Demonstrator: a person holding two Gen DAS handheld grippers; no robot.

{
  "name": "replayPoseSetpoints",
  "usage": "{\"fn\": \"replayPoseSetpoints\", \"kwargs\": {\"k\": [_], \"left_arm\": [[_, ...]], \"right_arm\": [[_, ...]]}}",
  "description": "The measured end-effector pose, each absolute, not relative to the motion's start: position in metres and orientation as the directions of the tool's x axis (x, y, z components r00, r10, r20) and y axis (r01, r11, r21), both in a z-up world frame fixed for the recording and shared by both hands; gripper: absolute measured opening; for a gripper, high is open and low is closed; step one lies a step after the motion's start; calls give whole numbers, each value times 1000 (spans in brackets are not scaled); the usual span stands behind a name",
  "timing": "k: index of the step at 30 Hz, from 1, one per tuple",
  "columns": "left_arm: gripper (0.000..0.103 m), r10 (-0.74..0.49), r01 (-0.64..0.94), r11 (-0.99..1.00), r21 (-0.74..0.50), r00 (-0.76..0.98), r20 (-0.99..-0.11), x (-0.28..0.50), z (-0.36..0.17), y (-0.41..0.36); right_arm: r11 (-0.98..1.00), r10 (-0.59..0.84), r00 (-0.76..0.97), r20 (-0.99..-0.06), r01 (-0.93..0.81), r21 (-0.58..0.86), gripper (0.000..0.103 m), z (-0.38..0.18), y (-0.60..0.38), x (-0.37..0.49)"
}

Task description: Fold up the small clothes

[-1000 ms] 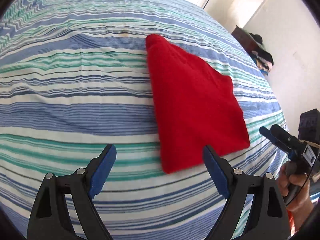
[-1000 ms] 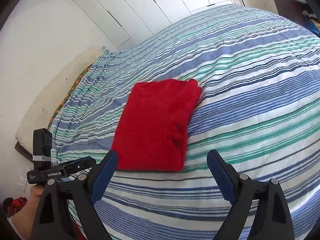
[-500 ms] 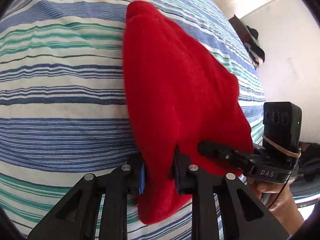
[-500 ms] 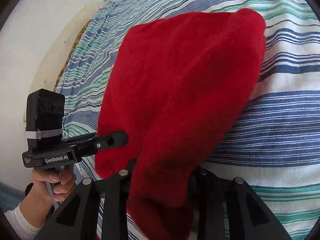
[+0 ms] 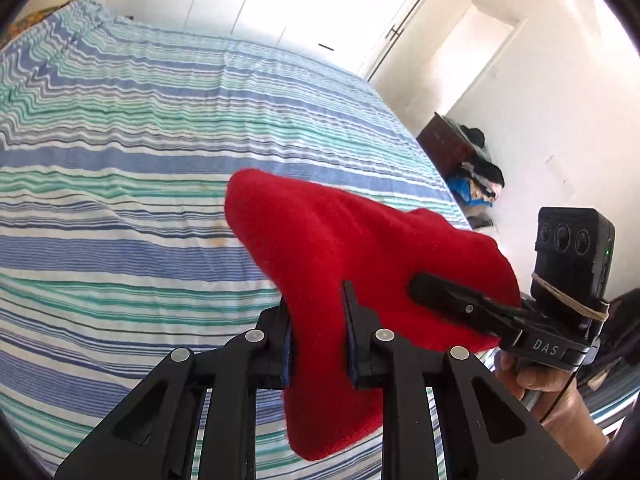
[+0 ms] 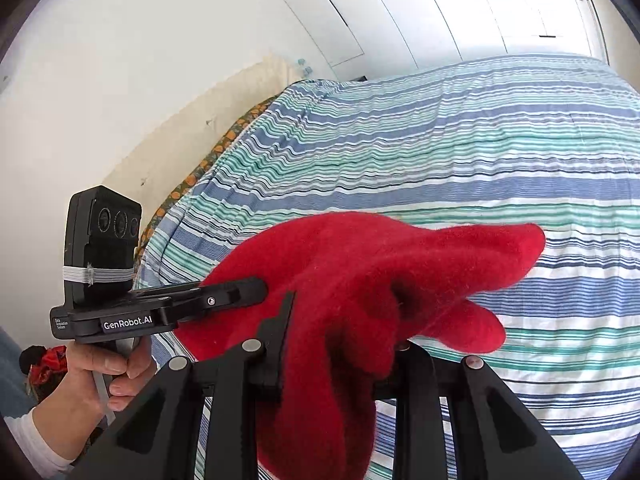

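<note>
1. Left tool (image 5: 318, 332): clamped on the near edge of the red cloth (image 5: 340, 248), fabric pinched between both pads, loose end drooping below.
2. Right tool (image 6: 340, 344): closing on the same red cloth (image 6: 360, 280), bunched fabric between the fingers and draped over them.
3. Red cloth: lifted clear of the striped bed (image 5: 120, 160), stretched between both tools above the bed's near edge.
4. Held by a hand (image 6: 108, 368) on the left handle, another hand (image 5: 536, 380) on the right.
5. Beyond the bed's far edge: white wardrobe doors (image 5: 280, 0).
</note>
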State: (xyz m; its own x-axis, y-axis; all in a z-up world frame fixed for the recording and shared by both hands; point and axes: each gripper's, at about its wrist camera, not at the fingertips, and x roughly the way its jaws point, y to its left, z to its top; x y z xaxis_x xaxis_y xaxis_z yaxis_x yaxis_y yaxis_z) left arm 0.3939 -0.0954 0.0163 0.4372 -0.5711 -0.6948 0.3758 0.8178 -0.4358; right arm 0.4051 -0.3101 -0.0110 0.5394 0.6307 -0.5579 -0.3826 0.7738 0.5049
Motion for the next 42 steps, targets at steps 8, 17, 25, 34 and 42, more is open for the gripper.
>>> {"fn": "replayPoseSetpoints", "kwargs": {"k": [8, 17, 25, 34, 42], "left_arm": [[73, -346, 242, 932, -270, 372, -861, 294, -108, -80], [89, -10, 240, 963, 122, 486, -874, 141, -122, -83], [101, 126, 179, 932, 314, 653, -747, 101, -57, -81], [101, 41, 149, 977, 152, 569, -821, 68, -23, -61], [101, -11, 125, 990, 68, 544, -839, 51, -6, -53]], "right_arm": [[838, 544, 459, -702, -266, 476, 81, -101, -318, 342], [953, 299, 468, -832, -185, 239, 88, -149, -363, 166], [982, 176, 584, -792, -165, 97, 102, -84, -320, 79], [987, 98, 582, -807, -161, 5, 102, -36, -278, 54], [985, 103, 563, -820, -175, 4, 102, -11, -257, 45]]}}
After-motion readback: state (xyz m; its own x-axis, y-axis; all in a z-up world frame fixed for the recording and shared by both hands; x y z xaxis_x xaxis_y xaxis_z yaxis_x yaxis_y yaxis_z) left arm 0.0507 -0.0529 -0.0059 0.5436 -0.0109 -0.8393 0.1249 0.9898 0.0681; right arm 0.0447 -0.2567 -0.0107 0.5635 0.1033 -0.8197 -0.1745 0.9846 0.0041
